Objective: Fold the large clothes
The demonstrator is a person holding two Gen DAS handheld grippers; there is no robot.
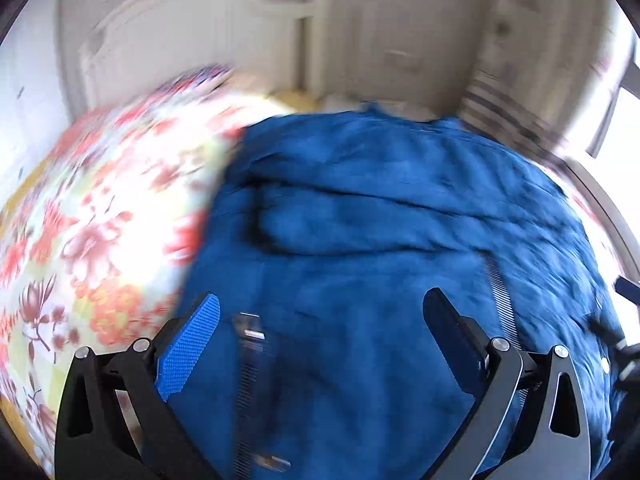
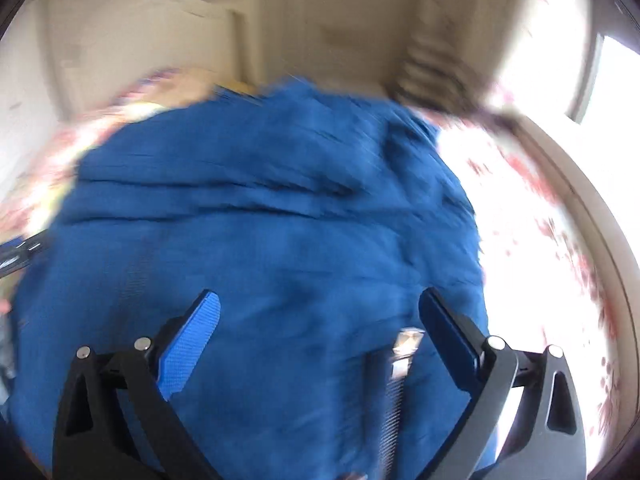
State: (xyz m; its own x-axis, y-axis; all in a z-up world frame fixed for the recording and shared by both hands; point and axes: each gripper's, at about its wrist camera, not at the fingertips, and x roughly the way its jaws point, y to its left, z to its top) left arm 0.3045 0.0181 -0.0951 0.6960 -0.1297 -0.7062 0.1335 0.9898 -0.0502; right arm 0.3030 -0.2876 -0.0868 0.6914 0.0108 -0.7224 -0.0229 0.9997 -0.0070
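A large blue garment [image 1: 360, 240] lies rumpled on a floral bedsheet [image 1: 100, 220], with zipper strips [image 1: 248, 380] running along it. My left gripper [image 1: 322, 304] hovers over its near part, open, with nothing between the fingers. In the right wrist view the same blue garment [image 2: 260, 240] fills the middle, and a metal zipper pull [image 2: 406, 340] lies near the right finger. My right gripper [image 2: 320, 304] is open above the cloth and holds nothing. Both views are blurred by motion.
The floral bedsheet [image 2: 540, 240] extends to the right of the garment. A white headboard [image 1: 180, 40] and a cream wall stand behind the bed. A bright window [image 2: 612, 80] is at the right. The other gripper's dark parts [image 1: 624, 344] show at the right edge.
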